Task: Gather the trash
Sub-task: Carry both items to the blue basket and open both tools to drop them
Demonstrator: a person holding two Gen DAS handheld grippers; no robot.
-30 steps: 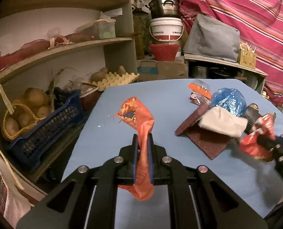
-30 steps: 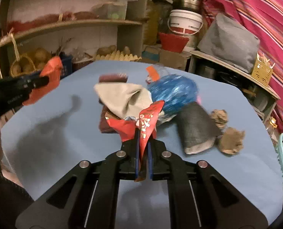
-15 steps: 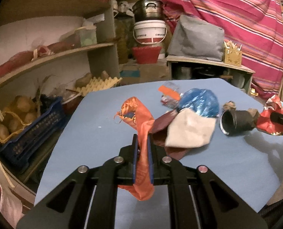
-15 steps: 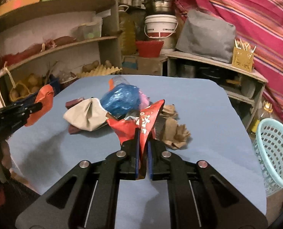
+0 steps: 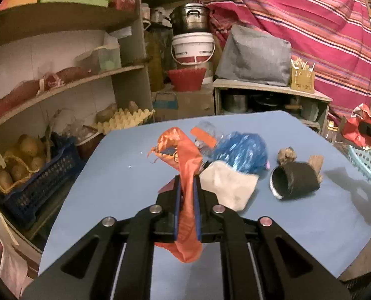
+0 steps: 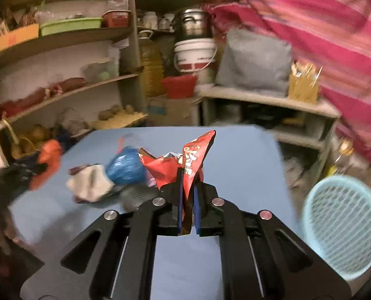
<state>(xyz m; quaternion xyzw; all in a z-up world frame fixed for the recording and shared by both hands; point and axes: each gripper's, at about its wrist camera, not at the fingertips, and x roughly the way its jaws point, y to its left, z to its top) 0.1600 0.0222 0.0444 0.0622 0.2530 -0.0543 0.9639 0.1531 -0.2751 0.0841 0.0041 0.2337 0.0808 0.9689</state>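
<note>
Gripping one wrapper each: left tongs (image 5: 185,187) orange wrapper (image 5: 183,155), right tongs (image 6: 187,182) red wrapper (image 6: 185,160).

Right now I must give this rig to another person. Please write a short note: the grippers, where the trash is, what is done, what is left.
Left gripper: shut on the orange wrapper, lifted off the table.
Right gripper: shut on the red snack bag, above the table, the light blue basket at its right.
On the table: blue bag, beige cloth, black cup on its side, brown paper balls.
Done: two pieces picked up.
Left: probably drop both in the basket, then collect the rest.
</note>
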